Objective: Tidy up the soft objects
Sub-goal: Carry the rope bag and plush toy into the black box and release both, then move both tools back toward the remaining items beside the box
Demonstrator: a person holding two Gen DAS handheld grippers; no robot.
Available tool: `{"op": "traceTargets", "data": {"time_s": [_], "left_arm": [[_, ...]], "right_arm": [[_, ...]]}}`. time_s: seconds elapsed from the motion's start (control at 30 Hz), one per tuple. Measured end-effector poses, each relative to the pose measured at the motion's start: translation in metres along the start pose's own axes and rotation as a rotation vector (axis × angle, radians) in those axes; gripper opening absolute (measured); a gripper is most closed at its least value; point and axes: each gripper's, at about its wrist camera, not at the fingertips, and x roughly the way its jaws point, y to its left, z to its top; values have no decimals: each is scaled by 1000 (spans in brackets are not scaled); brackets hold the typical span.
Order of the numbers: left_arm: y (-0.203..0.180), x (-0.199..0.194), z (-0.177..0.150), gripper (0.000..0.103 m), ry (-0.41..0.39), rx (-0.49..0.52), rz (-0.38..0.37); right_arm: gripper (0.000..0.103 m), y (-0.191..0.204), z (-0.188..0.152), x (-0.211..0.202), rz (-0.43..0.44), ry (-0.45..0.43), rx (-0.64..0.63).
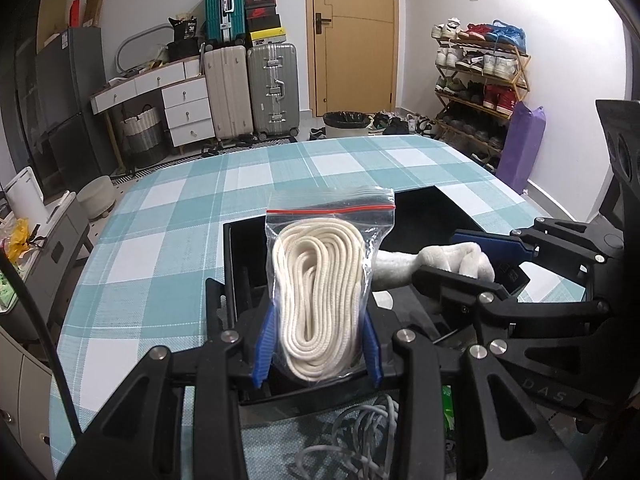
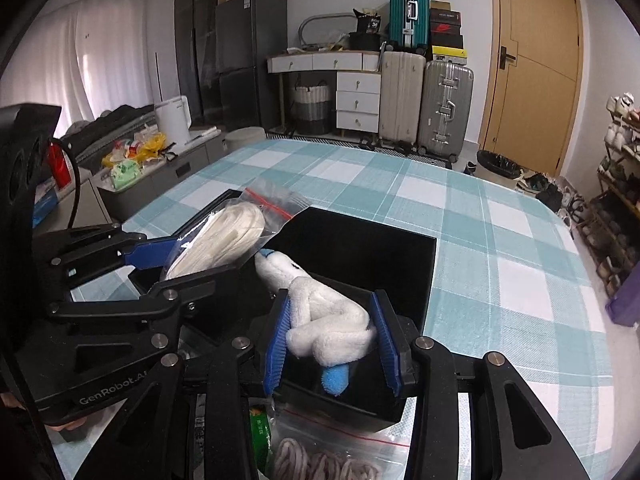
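Holding both items over the box (image 2: 400,248), you are midway through the sorting, as far as I can judge: nothing soft shows on the box floor yet, and both loads are still in your grippers. That black box sits open on the checked tabletop (image 1: 168,208), its dark inside looking bare where it can be seen, though the grippers hide much of it.

Your left gripper (image 1: 318,344) is closed on the bag (image 1: 328,256), blue pads pressing its lower sides, and the bag stands upright above the near-left part of the box. It is a clear zip bag with a red seal line, crinkled, holding a cream rope wound into a long flat coil.

Your right gripper (image 2: 334,340) is closed on the plush (image 2: 320,312), pads squeezing its bunched body just above the near-right part of the box. It is a white fleecy toy, knotted or folded on itself, with a long neck or limb reaching forward and a blue tip at each end; what it depicts I cannot tell.

What seems left: lower each into the box and release. More waits near you outside the box: another bag (image 2: 340,452) of pale coiled cord and a green packet (image 2: 260,432), and a loose grey cord (image 1: 360,436).
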Motion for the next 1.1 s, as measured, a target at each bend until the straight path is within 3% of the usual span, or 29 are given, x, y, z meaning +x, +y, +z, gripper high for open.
{"op": "traceTargets", "data": {"time_s": [0.27, 0.43, 0.53, 0.6, 0.77, 0.83, 0.97, 1.1], "left_arm": [[-1, -3, -1, 36, 11, 24, -2], [2, -2, 1, 40, 20, 12, -6], [8, -4, 2, 48, 19, -16, -44], [10, -7, 1, 53, 11, -22, -48], [9, -20, 0, 70, -10, -7, -43], [8, -28, -1, 94, -26, -1, -17], [8, -48, -7, 103, -63, 2, -4], [5, -62, -15, 103, -64, 21, -9]], "right_arm": [[40, 2, 1, -2, 2, 36, 0], [43, 1, -3, -7, 9, 11, 0], [59, 0, -6, -17, -14, -35, -1], [76, -4, -6, -27, -22, -67, 11], [99, -15, -9, -48, -40, -87, 41], [102, -20, -12, -57, -27, -90, 64], [102, -27, -23, -77, 13, -97, 120], [102, -28, -35, -90, 16, -95, 133]]}}
